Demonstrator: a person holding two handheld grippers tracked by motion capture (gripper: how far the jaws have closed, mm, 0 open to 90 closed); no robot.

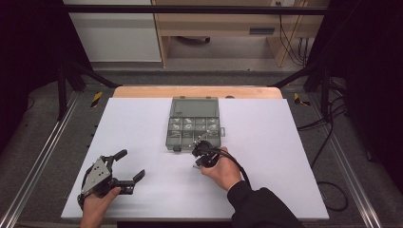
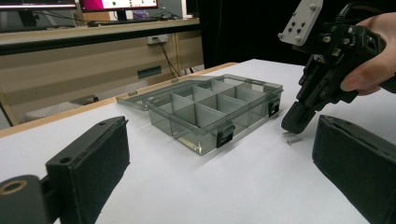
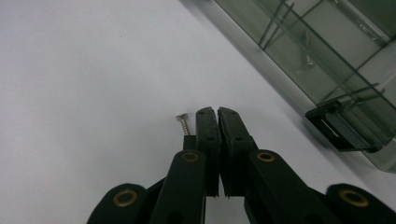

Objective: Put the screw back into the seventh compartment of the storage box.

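A smoky clear compartment box (image 1: 194, 124) lies open mid-table, its lid (image 1: 194, 106) folded back and small metal parts in several cells. My right gripper (image 1: 196, 156) is at the box's front edge, pointing down at the table with its jaws shut on nothing. In the right gripper view, a small screw (image 3: 183, 123) lies on the white surface just left of the right gripper (image 3: 217, 112), with the box (image 3: 327, 56) and one black latch (image 3: 334, 128) to its right. My left gripper (image 1: 133, 164) rests wide open at the front left. The left gripper view shows the screw (image 2: 294, 139) under the right gripper (image 2: 294, 125).
The white table top (image 1: 266, 156) stretches bare around the box, with a wooden edge (image 1: 142, 91) at the back. Black frame posts (image 1: 62, 80) and loose cables (image 1: 328, 123) flank the table. A wooden desk (image 2: 93, 51) stands beyond it.
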